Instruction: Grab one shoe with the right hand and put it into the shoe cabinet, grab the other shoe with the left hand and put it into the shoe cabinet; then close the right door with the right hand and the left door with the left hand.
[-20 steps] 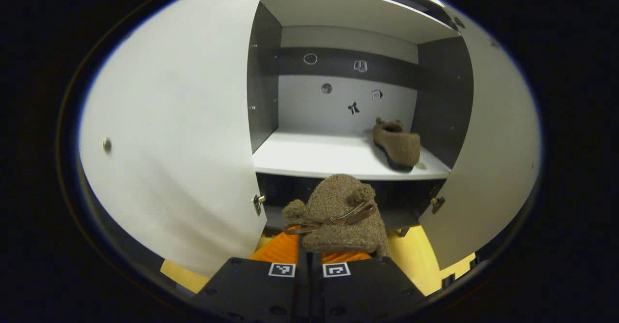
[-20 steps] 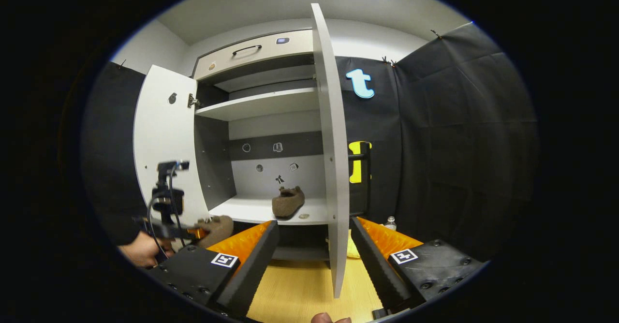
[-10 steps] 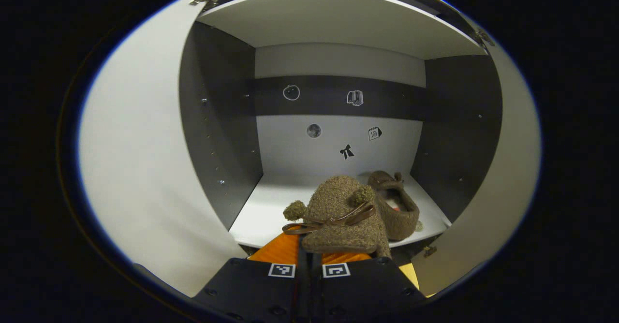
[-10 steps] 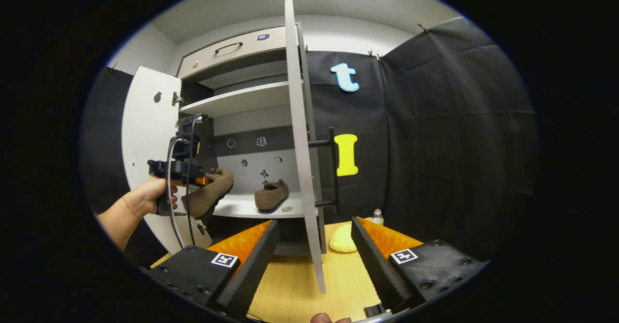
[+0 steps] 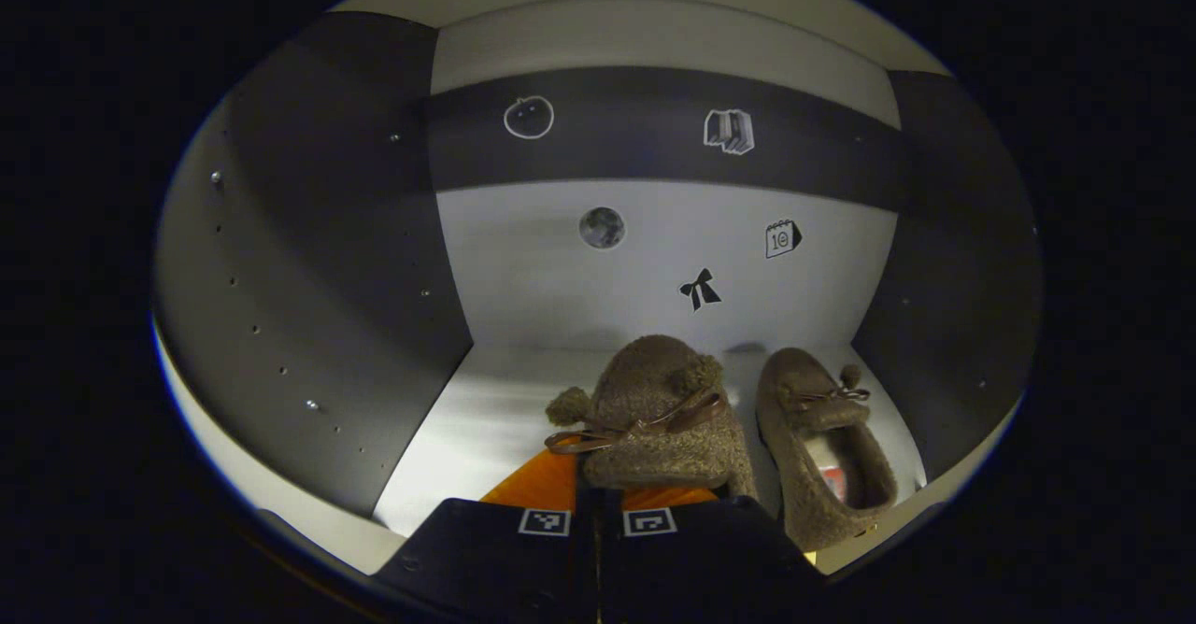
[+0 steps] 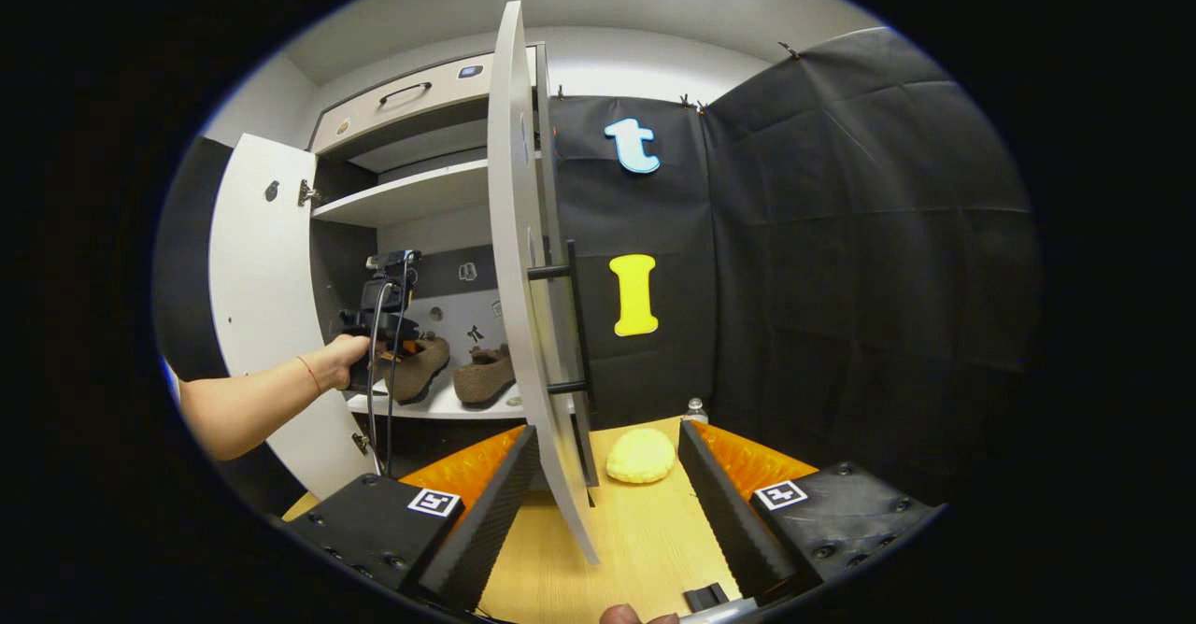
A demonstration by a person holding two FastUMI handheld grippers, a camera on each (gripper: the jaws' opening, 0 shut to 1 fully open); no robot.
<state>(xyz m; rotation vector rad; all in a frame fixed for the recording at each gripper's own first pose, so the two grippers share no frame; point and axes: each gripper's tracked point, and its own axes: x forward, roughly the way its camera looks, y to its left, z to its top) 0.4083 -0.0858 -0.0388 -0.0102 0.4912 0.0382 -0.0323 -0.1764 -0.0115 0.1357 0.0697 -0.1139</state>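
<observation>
- The left gripper [image 5: 598, 503] is clamped on a fuzzy brown slipper [image 5: 659, 418], held by the heel end with the toe pointing into the shoe cabinet [image 5: 308, 260]; a thin bow and 2 pom-poms sit on its top.
- This held slipper hangs just above the pale shelf [image 5: 486, 418], probably so it can be set down flat beside its mate.
- The other slipper [image 5: 822, 446] already lies on the same shelf, just to the right, toe toward the back wall (its open lining faces up).
- In the right gripper view, a person's hand [image 6: 341, 358] holds the left gripper inside the cabinet, with both slippers close together on the shelf.
- The right gripper [image 6: 607, 493] is spread wide and empty, hovering over the wooden floor [image 6: 645, 540] with the edge of the open right door [image 6: 519, 260] between its fingers, well placed for closing that door.
- The left door [image 6: 257, 278] stands wide open.
- A yellow cushion-like object [image 6: 641, 456] lies on the floor near the right door.
</observation>
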